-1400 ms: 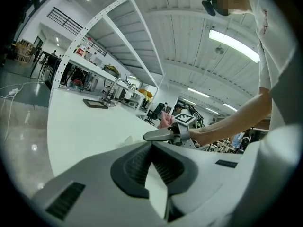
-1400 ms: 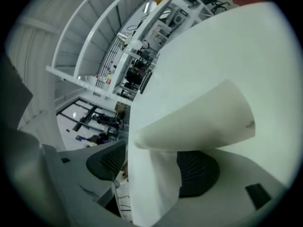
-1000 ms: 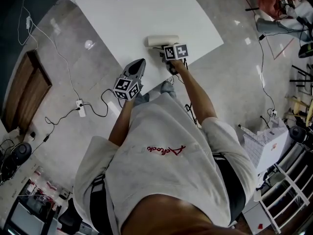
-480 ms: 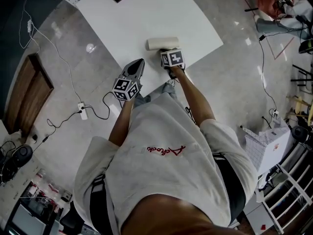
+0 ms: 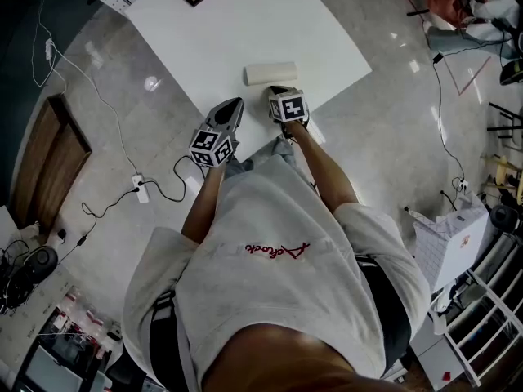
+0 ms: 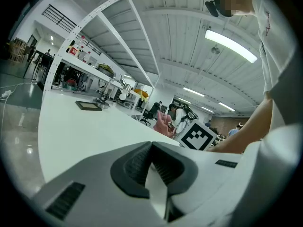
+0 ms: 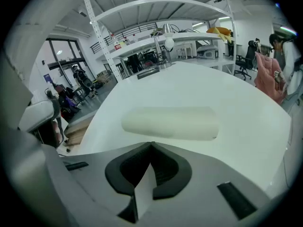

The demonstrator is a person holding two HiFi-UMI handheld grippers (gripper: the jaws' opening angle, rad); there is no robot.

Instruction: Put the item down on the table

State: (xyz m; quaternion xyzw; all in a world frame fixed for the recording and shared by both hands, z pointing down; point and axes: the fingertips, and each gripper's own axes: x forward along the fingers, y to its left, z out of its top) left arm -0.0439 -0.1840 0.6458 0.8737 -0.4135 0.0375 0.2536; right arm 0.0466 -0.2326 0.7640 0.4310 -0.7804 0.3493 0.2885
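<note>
Pulled back since 1 second ago, the right gripper [image 5: 279,92] is now held just short of the cream roll [image 5: 271,73], its jaws pressed together on nothing. The roll is left lying on its side on the white table [image 5: 245,23]. The left gripper [image 5: 235,104] is unmoved near the table edge, jaws likewise closed and empty.

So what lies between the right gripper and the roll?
Nothing: only a bare strip of white table separates the right gripper, jaws shut, from the cream roll, clearest in the right gripper view.
</note>
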